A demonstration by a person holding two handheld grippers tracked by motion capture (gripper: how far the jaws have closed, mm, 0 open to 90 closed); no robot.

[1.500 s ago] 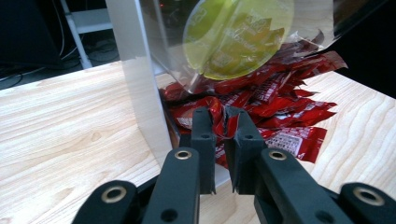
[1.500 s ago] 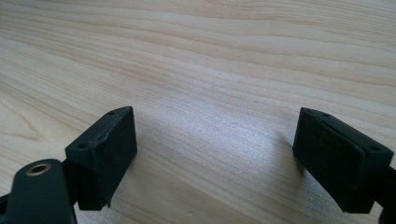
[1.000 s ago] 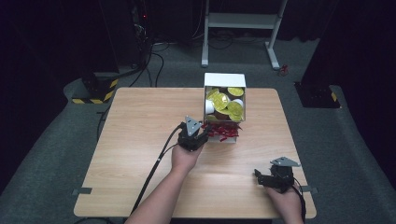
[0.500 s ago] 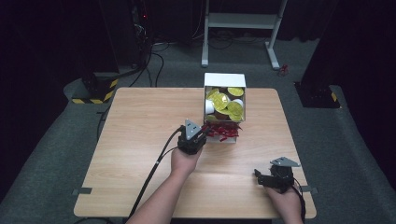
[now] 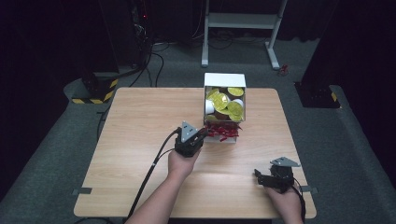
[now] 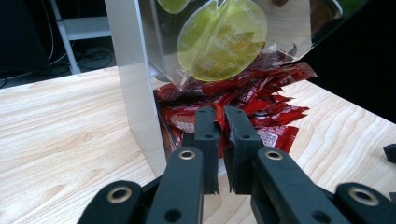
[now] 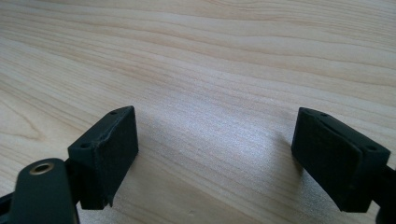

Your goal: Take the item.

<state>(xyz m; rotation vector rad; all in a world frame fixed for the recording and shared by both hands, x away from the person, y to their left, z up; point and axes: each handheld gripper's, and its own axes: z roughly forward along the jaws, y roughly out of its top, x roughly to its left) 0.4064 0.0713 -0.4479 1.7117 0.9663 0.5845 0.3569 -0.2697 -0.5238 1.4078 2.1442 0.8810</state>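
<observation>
Pinching red packet (image 6: 219, 122) in left tongs (image 6: 220, 116), jaws just closed.

Black left gripper (image 5: 201, 136), grey three-cornered top plate, trailing black cable, brass-ringed screw holes (bare forearms)

A pale wood-grain counter (image 5: 140, 140) stands on grey carpet (image 5: 56, 154) in a dim room; light falls mainly on its top, and the surroundings fade to near black. Beyond the counter's far edge stands a white metal frame (image 5: 243, 21) with two legs, cables (image 5: 154, 60) trailing on the floor beside it. Off the far left corner sits a base with yellow-and-black hazard stripes (image 5: 95, 91). Off the far right corner stands a dark base (image 5: 317, 93), possibly a stand's foot.
</observation>
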